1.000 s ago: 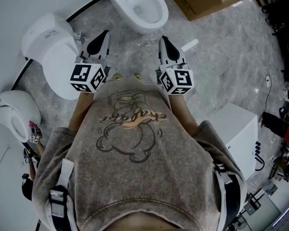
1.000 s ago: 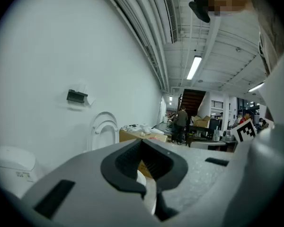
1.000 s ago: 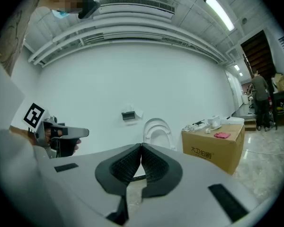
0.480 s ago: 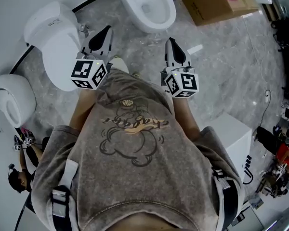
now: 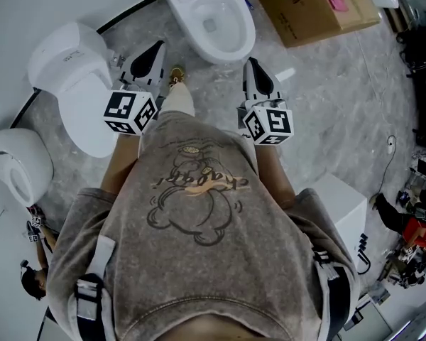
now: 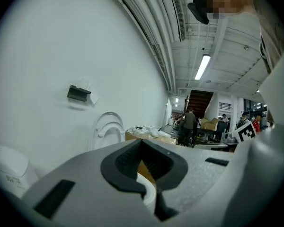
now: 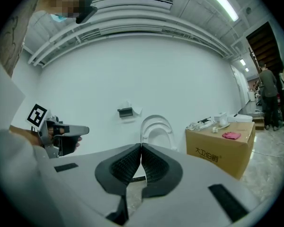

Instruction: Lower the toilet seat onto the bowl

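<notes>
A white toilet point(image 5: 211, 18) stands against the wall straight ahead. Its bowl is uncovered, and its seat point(image 7: 155, 126) and lid stand upright against the wall; the raised seat point(image 6: 106, 129) also shows in the left gripper view. My left gripper point(image 5: 155, 48) is shut and empty, and hangs in the air short of the bowl's left side. My right gripper point(image 5: 250, 63) is also shut and empty, just short of the bowl's right side. Neither touches the toilet. The jaws of both meet with nothing between them.
A second toilet point(image 5: 72, 77) with its lid down stands to the left, and a third point(image 5: 18, 165) farther left. A cardboard box point(image 5: 309, 2) with small items on it sits right of the bowl. A white cabinet point(image 5: 344, 204) is at my right. A black fixture point(image 6: 79, 93) hangs on the wall.
The person has stepped toward the toilet, with one foot now forward between the grippers. Both grippers have come a little nearer the bowl and stayed shut.
</notes>
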Motion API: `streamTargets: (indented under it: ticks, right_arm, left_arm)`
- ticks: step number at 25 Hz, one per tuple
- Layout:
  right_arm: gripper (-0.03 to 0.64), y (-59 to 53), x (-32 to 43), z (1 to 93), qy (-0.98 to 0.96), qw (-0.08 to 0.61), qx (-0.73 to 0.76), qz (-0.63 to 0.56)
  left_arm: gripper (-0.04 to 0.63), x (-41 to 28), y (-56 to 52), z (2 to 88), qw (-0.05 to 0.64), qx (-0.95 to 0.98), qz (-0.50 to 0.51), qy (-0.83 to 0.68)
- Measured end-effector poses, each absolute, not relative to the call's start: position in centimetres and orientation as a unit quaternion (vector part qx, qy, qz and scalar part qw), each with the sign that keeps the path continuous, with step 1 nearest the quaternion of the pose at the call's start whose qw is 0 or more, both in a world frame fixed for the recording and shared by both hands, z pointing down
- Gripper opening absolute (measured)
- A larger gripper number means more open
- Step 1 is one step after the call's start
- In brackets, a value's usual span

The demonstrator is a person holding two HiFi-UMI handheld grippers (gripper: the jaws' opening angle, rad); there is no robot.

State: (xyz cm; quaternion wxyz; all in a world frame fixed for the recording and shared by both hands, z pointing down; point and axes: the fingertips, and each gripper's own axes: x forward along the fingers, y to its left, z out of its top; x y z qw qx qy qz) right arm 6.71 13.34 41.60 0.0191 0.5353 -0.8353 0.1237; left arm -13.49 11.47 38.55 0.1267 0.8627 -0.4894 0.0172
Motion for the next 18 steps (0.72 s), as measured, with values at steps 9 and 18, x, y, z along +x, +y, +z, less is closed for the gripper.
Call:
streamTargets:
  ticks: [9,18]
  right_arm:
    - [0.028,0.1,3.6,38.6,-0.830,0.010,0.544,0.122]
    - [0.028,-9.3,-0.1,36.6,-0.827,0.000,0.551,0.111]
  left_arm:
    - [0.009,-15.3,-2.3,35.3,0.117,0.878,0.013,-0.464]
    - [0.009,-18.2,-12.4,33.9,0.105,0.886,0.012,-0.452]
